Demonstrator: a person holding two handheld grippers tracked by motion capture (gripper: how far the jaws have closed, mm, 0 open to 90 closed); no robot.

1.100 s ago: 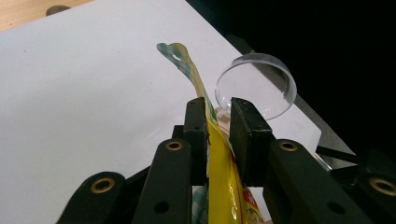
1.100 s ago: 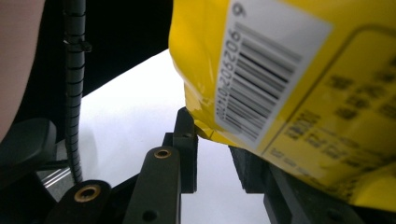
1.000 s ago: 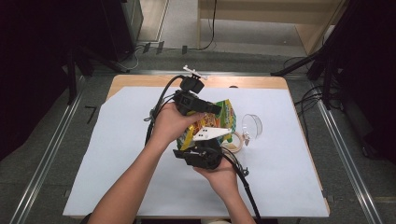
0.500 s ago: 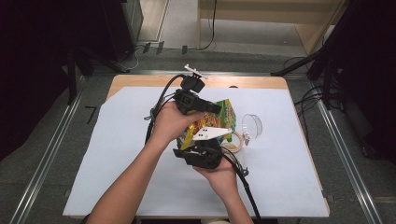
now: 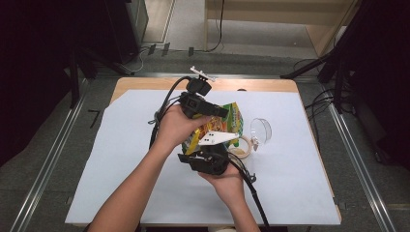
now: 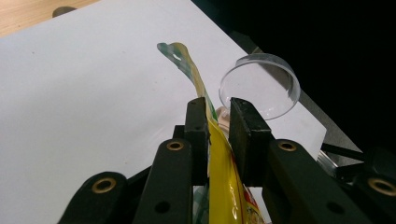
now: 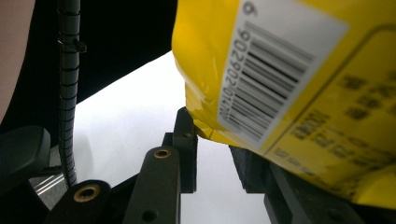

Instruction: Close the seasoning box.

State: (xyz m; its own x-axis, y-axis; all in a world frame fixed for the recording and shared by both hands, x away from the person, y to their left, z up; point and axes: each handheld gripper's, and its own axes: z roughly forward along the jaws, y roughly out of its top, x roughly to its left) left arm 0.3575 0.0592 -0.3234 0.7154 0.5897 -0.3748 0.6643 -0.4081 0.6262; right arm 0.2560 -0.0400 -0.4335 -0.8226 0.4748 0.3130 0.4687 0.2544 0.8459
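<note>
Both grippers, left (image 6: 217,126) and right (image 7: 212,154), pinch opposite edges of the yellow snack bag (image 5: 217,126) above the table (image 5: 290,193); light, crinkly and slippery, it seems best held by its seams.

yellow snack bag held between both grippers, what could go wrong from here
1. The left gripper pinches only the thin edge of the yellow snack bag, so a pull might tear or slip it.
2. The right gripper has just the bag's corner between its jaws; that hold looks weak.
3. The clear dish lies close and could get knocked.
</note>
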